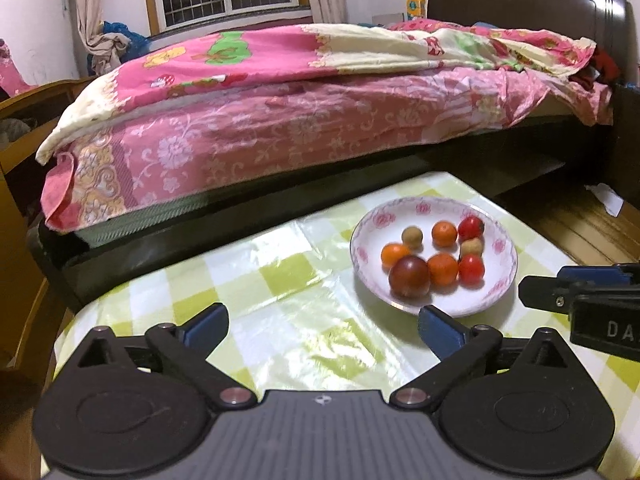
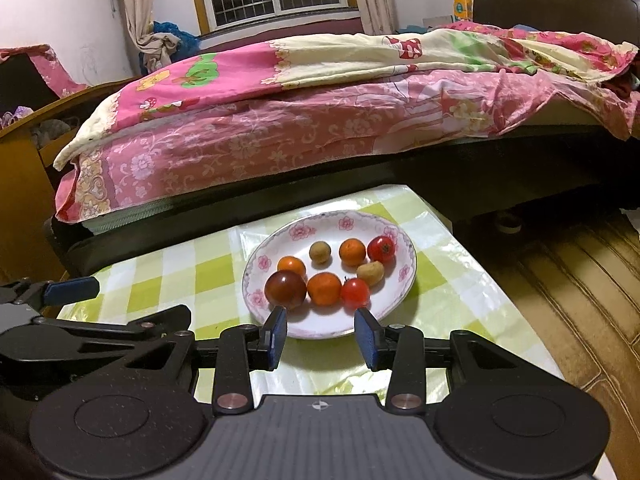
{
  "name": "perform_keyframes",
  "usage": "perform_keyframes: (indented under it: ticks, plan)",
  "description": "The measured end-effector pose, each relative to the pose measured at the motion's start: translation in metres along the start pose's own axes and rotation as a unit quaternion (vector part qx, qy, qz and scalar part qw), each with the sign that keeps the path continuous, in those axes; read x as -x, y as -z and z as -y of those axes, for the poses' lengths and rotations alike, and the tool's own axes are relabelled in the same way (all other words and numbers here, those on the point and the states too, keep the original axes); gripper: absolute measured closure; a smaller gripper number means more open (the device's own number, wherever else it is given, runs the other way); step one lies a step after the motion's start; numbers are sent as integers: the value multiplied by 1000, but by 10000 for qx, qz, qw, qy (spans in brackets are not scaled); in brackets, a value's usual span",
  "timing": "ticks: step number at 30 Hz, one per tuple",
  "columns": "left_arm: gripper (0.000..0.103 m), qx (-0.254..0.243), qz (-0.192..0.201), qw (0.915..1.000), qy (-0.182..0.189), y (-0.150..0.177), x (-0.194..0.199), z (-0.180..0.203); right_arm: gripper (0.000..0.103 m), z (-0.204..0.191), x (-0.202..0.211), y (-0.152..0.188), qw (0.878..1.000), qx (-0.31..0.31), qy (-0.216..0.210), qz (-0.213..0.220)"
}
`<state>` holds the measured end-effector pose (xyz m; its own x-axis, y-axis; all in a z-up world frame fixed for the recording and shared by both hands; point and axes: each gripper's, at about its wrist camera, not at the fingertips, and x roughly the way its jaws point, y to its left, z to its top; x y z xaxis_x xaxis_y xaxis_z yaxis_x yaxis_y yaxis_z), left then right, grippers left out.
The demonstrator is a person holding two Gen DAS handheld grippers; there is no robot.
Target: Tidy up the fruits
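A white plate with a pink flower rim [image 1: 364, 256] [image 2: 256, 280] stands on the checked table and holds several small fruits. Among them are a dark red tomato [image 1: 409, 277] [image 2: 285, 289], three small oranges, two red tomatoes and two tan longans. My left gripper [image 1: 322, 322] is open and empty over the cloth, left of and in front of the plate. My right gripper [image 2: 321, 328] is open and empty at the plate's near rim, its fingers straddling the gap before the middle orange [image 2: 324, 289]. The right gripper also shows in the left wrist view [image 1: 568, 292].
The table wears a green and white checked cloth [image 1: 280, 276] under shiny plastic. A bed with pink bedding [image 1: 280, 120] runs along the table's far edge. Wooden floor [image 2: 580, 300] lies to the right, a wooden cabinet [image 1: 20, 200] to the left.
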<state>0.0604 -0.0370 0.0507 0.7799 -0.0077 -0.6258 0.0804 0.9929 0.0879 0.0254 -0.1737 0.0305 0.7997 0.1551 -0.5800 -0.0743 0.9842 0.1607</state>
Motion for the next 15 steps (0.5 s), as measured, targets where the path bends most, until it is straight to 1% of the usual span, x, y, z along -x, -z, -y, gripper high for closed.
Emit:
perform_keyframes:
  ticks: [9, 15]
  plan:
    - [0, 18, -160, 9999, 21, 20, 11, 0, 65, -8, 8, 20, 9997, 16, 120, -217]
    - [0, 22, -184, 9998, 8, 26, 19, 1, 65, -15, 12, 32, 9992, 107, 156, -346]
